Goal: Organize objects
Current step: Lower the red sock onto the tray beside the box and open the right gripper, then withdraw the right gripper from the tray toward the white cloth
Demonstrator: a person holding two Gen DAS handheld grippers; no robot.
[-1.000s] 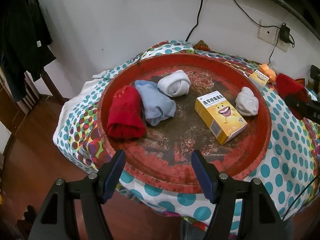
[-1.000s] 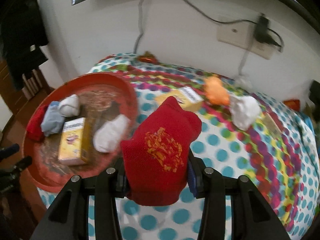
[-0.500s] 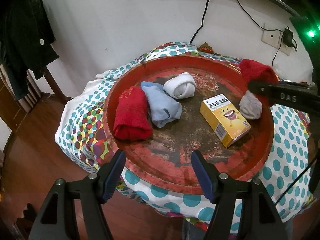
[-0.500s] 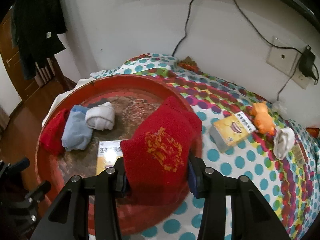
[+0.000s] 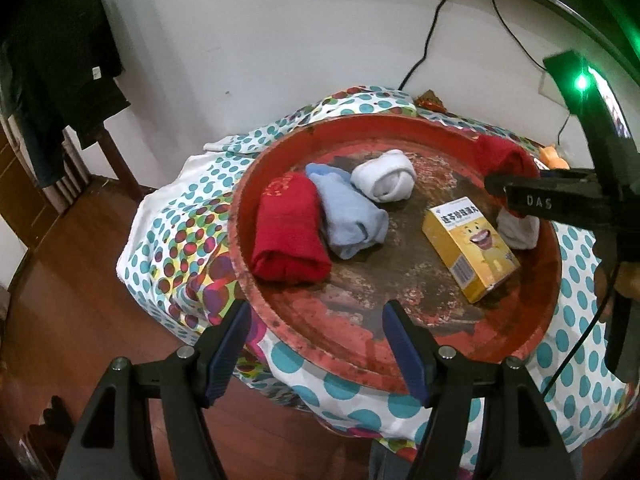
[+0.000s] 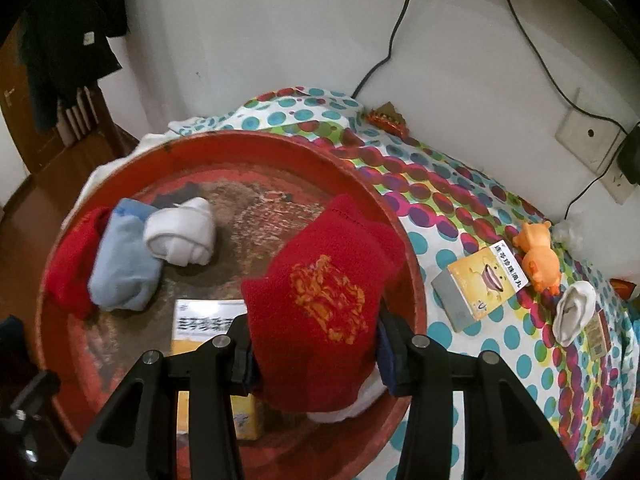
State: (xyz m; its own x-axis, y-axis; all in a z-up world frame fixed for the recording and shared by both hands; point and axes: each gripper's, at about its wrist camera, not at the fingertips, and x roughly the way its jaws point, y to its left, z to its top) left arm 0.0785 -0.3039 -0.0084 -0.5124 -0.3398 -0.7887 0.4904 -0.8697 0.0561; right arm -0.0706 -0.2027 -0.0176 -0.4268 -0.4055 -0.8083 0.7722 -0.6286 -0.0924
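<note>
Since the previous frames, right gripper (image 6: 316, 354) has carried its red sock (image 6: 324, 308) from over the dotted cloth (image 6: 460, 216) to above the right part of the red tray (image 6: 132, 168); left gripper (image 5: 316, 344) has scarcely shifted. Right gripper: clamped on the red sock, both pads pressing the lower end of the bundle, which is held off the tray floor. Directly beneath and partly hidden lie a pale sock (image 6: 348, 404) and the yellow box (image 6: 208, 320). Left gripper: jaws spread, holding nothing, poised just outside the tray's near rim.

Tray contents, left to right in the left view: second red sock (image 5: 288, 236), blue sock (image 5: 352, 216), white sock (image 5: 384, 180), yellow box, pale sock. On the cloth outside remain a second box (image 6: 480, 288), an orange toy (image 6: 536, 256) and another white sock (image 6: 572, 312).

Step judged in hand: setting the held sock down in the tray. To do it well, steer toward bare floor, probably the middle gap between white sock and box, lower until the fabric rests, and only then release; dropping from height risks it unrolling or covering the box.

Orientation: the held sock's long axis runs along the fingers, its free, folded end pointing away from the gripper and slightly right, embroidered face up.
</note>
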